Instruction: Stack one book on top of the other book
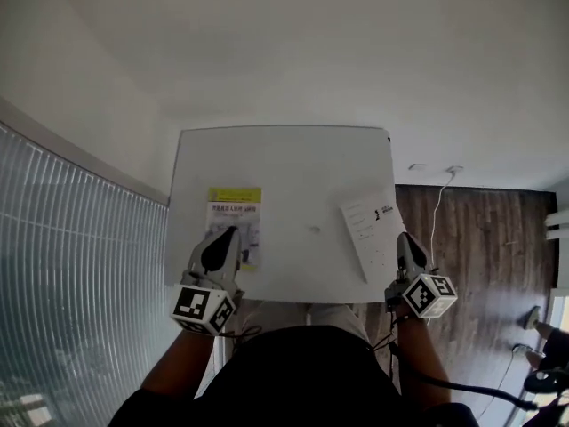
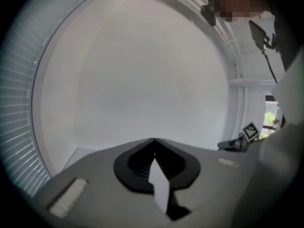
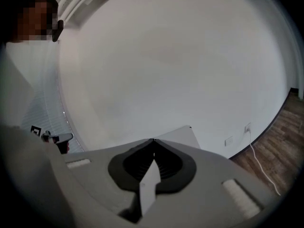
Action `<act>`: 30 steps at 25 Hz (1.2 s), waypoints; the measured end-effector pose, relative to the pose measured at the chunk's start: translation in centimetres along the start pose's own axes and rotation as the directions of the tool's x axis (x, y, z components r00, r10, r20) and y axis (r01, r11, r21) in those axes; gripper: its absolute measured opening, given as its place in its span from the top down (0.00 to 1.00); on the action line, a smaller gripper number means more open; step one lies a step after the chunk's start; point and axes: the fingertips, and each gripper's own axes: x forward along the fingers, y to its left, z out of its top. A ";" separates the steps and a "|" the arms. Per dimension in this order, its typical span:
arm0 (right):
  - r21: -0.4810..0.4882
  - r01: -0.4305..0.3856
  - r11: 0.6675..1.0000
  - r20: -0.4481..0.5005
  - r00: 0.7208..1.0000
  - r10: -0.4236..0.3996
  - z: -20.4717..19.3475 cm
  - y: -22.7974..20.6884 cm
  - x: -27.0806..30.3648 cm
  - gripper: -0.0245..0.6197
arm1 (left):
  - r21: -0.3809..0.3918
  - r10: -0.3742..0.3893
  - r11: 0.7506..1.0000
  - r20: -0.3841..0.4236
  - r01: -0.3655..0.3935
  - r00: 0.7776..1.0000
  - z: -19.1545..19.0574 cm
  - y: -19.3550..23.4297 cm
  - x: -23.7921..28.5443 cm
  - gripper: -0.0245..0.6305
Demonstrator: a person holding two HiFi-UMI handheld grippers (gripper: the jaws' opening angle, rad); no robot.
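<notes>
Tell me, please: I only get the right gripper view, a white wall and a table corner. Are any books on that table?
Observer: Two. A yellow-topped book lies on the left half of the white table.
Visitor: And the other?
Observer: A white book lies askew at the right edge, apart from the first.
Visitor: Where's the other gripper?
Observer: In the head view the left gripper shows over the yellow-topped book's near corner, jaws together.
</notes>
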 end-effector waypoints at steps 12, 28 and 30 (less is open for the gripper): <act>0.067 0.225 0.972 0.080 0.970 -0.230 -1.5 2.1 -4.4 0.96 | 0.026 -0.325 0.945 -0.040 0.326 0.945 -0.1 0.1 4.6 0.95; 0.121 0.259 0.958 0.129 0.953 -0.274 -2.7 -6.7 -7.4 0.96 | 0.016 -0.397 0.917 -0.077 0.400 0.914 0.4 -7.0 8.5 0.95; 0.135 0.238 0.962 0.095 0.963 -0.252 -3.5 -8.2 -7.1 0.95 | 0.011 -0.396 0.917 -0.076 0.398 0.915 0.7 -8.0 9.1 0.95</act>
